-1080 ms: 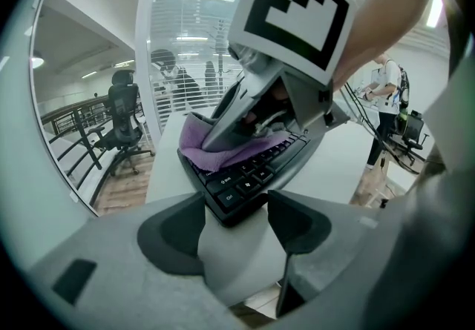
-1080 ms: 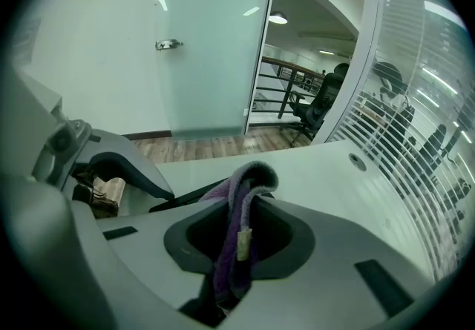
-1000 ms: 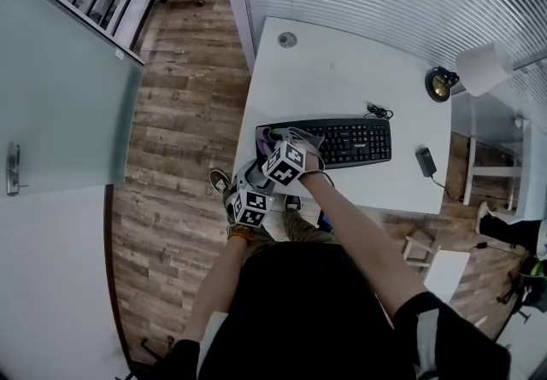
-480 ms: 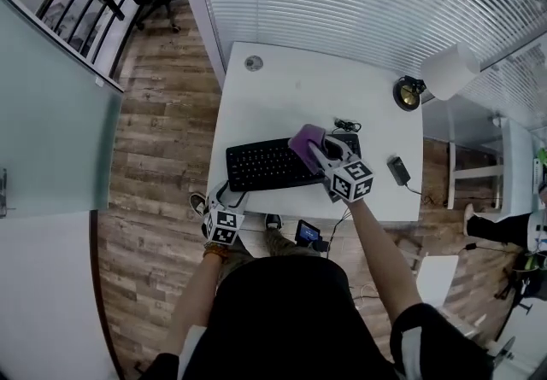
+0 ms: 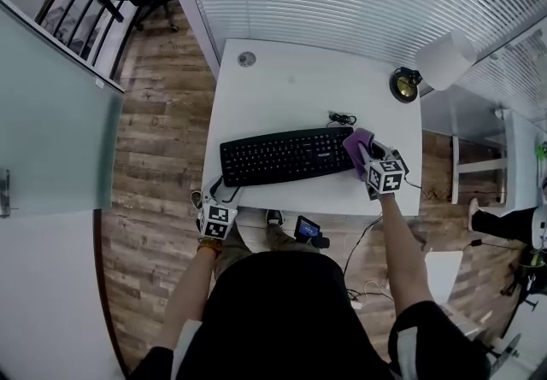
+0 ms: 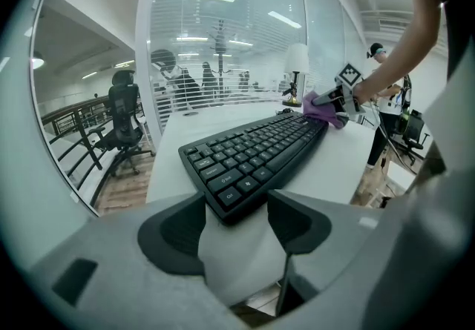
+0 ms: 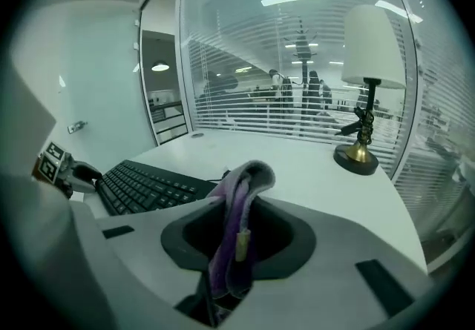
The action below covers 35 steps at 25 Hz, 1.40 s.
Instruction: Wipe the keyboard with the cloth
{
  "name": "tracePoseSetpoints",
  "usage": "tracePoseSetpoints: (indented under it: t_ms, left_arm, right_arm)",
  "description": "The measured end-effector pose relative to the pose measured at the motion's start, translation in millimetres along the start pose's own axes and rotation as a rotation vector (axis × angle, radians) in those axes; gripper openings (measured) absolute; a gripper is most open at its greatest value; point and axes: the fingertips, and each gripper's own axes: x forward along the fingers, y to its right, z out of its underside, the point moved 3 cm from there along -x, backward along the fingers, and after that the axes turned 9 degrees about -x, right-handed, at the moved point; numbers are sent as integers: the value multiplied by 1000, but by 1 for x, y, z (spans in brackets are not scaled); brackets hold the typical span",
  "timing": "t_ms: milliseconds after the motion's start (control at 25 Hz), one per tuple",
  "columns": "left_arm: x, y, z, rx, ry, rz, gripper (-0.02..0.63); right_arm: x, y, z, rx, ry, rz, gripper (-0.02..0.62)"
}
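Note:
A black keyboard (image 5: 286, 156) lies across the white desk (image 5: 291, 88). A purple cloth (image 5: 356, 141) rests at its right end, and my right gripper (image 5: 366, 152) is shut on it. In the right gripper view the cloth (image 7: 241, 195) hangs folded between the jaws of the right gripper (image 7: 237, 236), with the keyboard (image 7: 145, 184) off to the left. My left gripper (image 5: 219, 195) sits at the desk's front left edge. Seen from the left gripper (image 6: 236, 210), the jaws stand open on either side of the keyboard's near corner (image 6: 230, 187), and the cloth (image 6: 323, 107) shows at the far end.
A white-shaded lamp (image 5: 444, 62) on a brass base (image 5: 403, 84) stands at the desk's back right, also tall in the right gripper view (image 7: 369, 84). A round cable grommet (image 5: 247, 59) is at the back left. The keyboard cable (image 5: 340, 119) coils behind the keyboard. Glass with blinds backs the desk.
My right gripper has swept the cloth along the keyboard from its left end to its right end. The left gripper has stayed at the front left corner.

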Motion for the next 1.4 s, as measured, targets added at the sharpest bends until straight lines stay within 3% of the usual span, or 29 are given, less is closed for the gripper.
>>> tracePoseSetpoints:
  t_ms: [160, 400, 1400]
  left_arm:
    - [2, -1, -1, 5, 15, 1, 264]
    - [-4, 1, -8, 8, -7, 3, 262]
    - [2, 2, 1, 20, -8, -16, 265]
  right_arm:
    - [16, -4, 13, 22, -37, 37, 83]
    - [23, -17, 14, -45, -49, 71, 71]
    - [38, -67, 3, -179, -82, -80, 60]
